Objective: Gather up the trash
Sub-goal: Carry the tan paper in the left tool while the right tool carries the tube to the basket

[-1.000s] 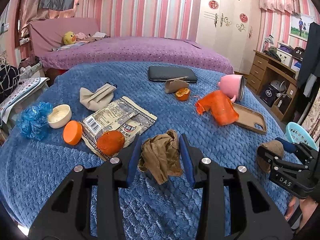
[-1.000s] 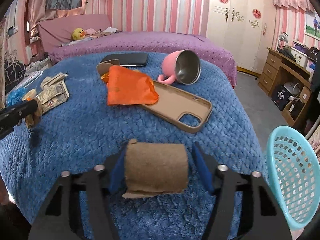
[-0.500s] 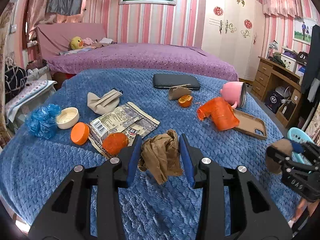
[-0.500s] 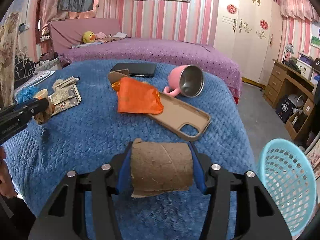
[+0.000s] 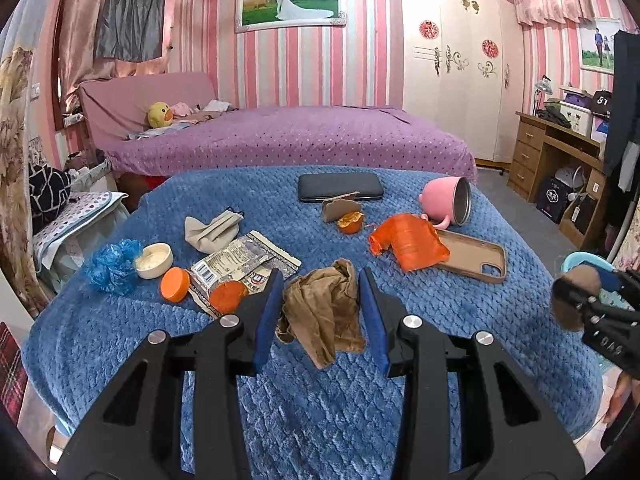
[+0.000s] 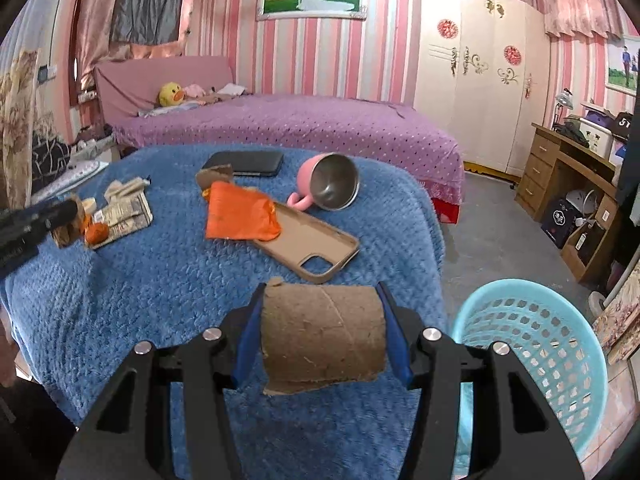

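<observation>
Both grippers gripped trash above the blue blanket (image 5: 480, 320): left gripper (image 5: 320, 304) a crumpled brown wrapper (image 5: 324, 312), right gripper (image 6: 320, 320) a cardboard tube (image 6: 322, 336). Basket (image 6: 532, 344) partly cut off; snack packet (image 5: 240, 260) print seemed illegible.

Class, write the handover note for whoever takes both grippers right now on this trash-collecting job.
Left gripper: jaws shut on the crumpled brown paper, held above the blue blanket.
Right gripper: jaws shut on the cardboard tube, beside the blue basket.
Done: two pieces picked up; neither is in the basket yet.
Left: drop both, then fetch the snack wrapper, orange bag, orange peel and blue plastic wad.
</observation>
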`<state>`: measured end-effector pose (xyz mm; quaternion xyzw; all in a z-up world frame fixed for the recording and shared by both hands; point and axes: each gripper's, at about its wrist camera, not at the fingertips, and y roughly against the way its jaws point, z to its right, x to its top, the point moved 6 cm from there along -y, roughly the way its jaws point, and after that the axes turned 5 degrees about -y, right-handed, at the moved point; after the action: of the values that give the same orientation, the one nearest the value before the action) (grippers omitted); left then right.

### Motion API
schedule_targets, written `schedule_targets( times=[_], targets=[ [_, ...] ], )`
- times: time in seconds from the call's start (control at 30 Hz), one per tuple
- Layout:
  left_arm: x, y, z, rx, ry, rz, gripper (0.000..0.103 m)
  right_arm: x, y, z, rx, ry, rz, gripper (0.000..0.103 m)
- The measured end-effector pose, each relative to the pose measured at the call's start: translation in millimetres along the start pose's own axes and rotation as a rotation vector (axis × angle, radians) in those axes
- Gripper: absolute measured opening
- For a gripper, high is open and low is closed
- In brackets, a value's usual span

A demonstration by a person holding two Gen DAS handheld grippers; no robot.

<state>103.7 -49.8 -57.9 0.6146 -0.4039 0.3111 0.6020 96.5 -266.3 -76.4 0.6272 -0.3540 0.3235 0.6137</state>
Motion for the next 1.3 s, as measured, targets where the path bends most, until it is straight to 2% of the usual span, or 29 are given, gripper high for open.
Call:
schedule_targets(
  times=[0.3, 0.7, 0.93, 1.13, 1.3],
  targets=[
    [-1, 9, 18, -0.017, 0.042, 0.011, 0.038, -3, 16, 22, -0.02, -0.005, 0.013, 0.053],
    [18, 18, 55, -0.05, 0.011, 0.067, 0.038, 15, 27, 63, -0.066, -0.055, 0.058, 0.053],
    [22, 12, 76, -0.072, -0.007, 0.064, 0.038, 22, 34, 92, -0.11, -0.082, 0.077, 0.053],
    [26, -1, 108, -0.135, 0.002, 0.05, 0.038, 27, 48, 134, -0.189, -0.095, 0.087, 0.053],
    [30, -9, 154, -0.219, -0.016, 0.045, 0.038, 18, 62, 174, -0.268, -0.111, 0.076, 0.053]
  ],
)
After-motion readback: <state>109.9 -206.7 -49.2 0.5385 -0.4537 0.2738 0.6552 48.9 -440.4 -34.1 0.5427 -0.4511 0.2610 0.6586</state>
